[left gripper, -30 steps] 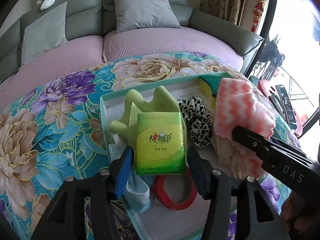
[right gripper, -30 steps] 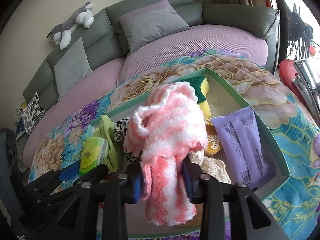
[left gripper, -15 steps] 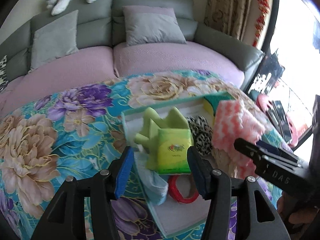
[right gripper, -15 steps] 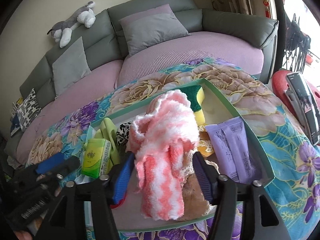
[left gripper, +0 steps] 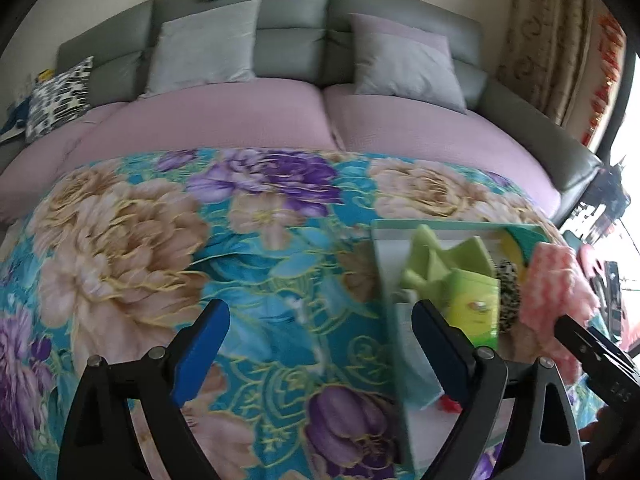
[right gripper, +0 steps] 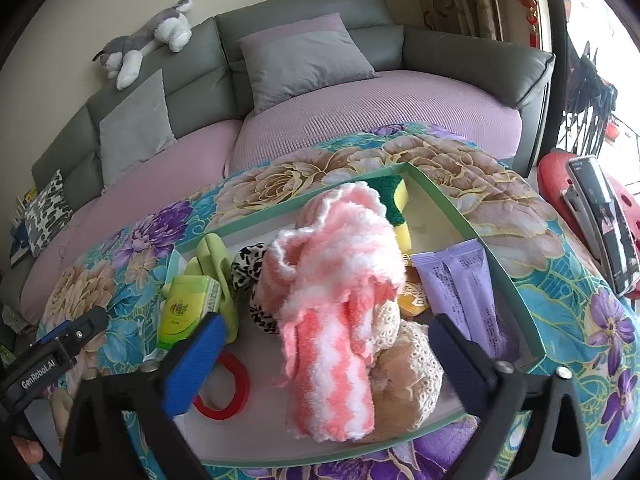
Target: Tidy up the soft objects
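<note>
A floral quilt (left gripper: 248, 248) in teal, purple and beige covers the near surface. Behind it runs a curved grey sofa (right gripper: 460, 60) with pink seat covers. On the sofa lie two plain grey cushions (left gripper: 208, 48), one black-and-white patterned cushion (left gripper: 60, 96), and one plush dog (right gripper: 148, 40) on the backrest.

A shallow green-rimmed tray (right gripper: 496, 264) sits on the quilt, toward the right. In it lies one fluffy pink-and-white striped towel (right gripper: 340, 300), loosely rolled and draped over a beige lace cloth (right gripper: 408, 360). Around it sit one green tissue pack (right gripper: 186, 308), one leopard-print scrunchie (right gripper: 248, 260), one yellow-green sponge (right gripper: 396, 208), one purple packet (right gripper: 464, 284) and one red ring (right gripper: 224, 388).

The right gripper (right gripper: 324, 356) has just been opening and stands wide; the towel lies released between its blue pads (right gripper: 196, 360). The left gripper (left gripper: 316, 348) has also just been opening and grasps nothing, over bare quilt left of the tray.
</note>
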